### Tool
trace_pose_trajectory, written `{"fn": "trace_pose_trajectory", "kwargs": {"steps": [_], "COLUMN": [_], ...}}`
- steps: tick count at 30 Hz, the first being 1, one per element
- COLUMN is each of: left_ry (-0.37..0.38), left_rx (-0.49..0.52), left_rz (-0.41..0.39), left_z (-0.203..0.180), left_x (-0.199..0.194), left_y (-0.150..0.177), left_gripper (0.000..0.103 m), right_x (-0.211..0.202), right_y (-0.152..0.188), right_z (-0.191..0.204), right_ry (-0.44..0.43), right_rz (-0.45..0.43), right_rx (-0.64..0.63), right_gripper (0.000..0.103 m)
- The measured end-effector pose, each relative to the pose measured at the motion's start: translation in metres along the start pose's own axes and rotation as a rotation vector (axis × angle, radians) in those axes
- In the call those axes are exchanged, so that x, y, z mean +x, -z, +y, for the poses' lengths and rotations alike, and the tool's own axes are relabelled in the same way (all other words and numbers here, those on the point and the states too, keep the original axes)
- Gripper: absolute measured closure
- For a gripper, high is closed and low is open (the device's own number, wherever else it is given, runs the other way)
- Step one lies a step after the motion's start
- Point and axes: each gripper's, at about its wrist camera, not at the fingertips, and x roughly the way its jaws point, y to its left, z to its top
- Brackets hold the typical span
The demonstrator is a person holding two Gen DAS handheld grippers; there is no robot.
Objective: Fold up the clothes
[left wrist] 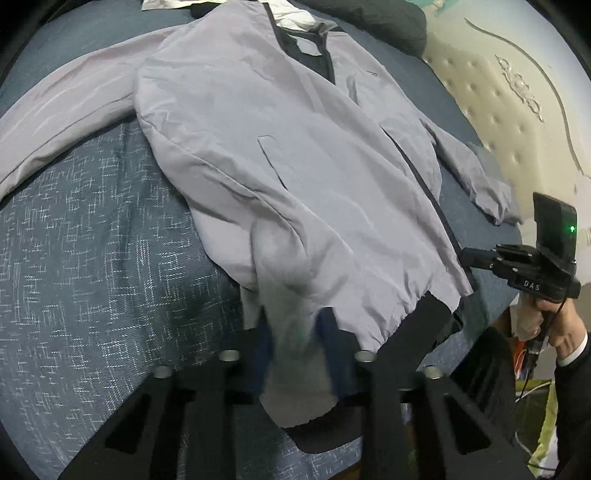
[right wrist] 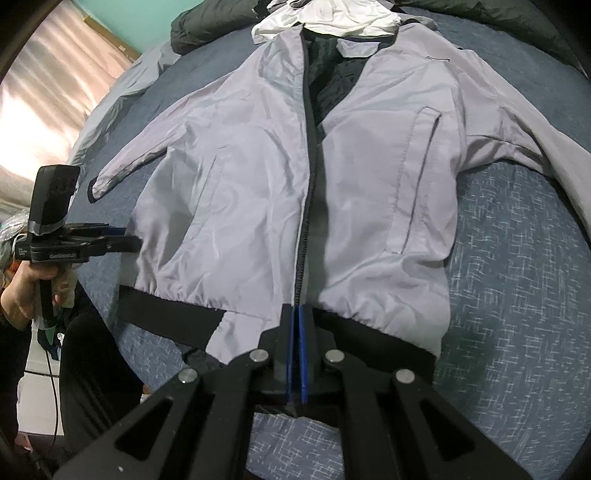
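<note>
The jacket [right wrist: 295, 177] lies flat and face up on the bed [right wrist: 517, 295]. Both grippers are at its bottom edge. The right gripper [right wrist: 297, 317] is pressed together by the zip. The left gripper [left wrist: 295, 325] pinches a bunch of hem. I think the fold is just starting. Next, lift evenly.

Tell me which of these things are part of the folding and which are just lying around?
Part of the job:
- grey jacket
- left gripper, fingers on the jacket's hem
- right gripper, shut at the hem by the zip

Just lying about:
- white garment
- dark bundle
- blue bedspread
- padded headboard
</note>
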Motion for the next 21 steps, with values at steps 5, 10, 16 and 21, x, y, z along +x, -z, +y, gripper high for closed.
{"fn": "trace_pose_trajectory", "kwargs": {"steps": [5, 10, 16, 21], "left_ry": [0.015, 0.039, -0.017, 0.050], "left_rx": [0.001, -0.015, -0.070, -0.096], "left_rz": [-0.016, -0.040, -0.003, 0.015], "left_z": [0.005, 0.019, 0.040, 0.036], "left_x": [-0.011, -0.037, -0.034, -0.029], "left_y": [0.002, 0.005, 0.012, 0.014], "left_gripper": [0.099, 0.099, 0.081, 0.044], "right_x": [0.000, -0.003, 0.012, 0.025], "right_y": [0.000, -0.001, 0.002, 0.005], "right_z": [0.007, 0.011, 0.012, 0.008], "right_ry": [-0.010, -0.065, -0.070, -0.052], "right_rz": [0.003, 0.000, 0.042, 0.087], "right_rx": [-0.013, -0.008, -0.027, -0.017], "right_gripper": [0.101, 0.101, 0.101, 0.101]}}
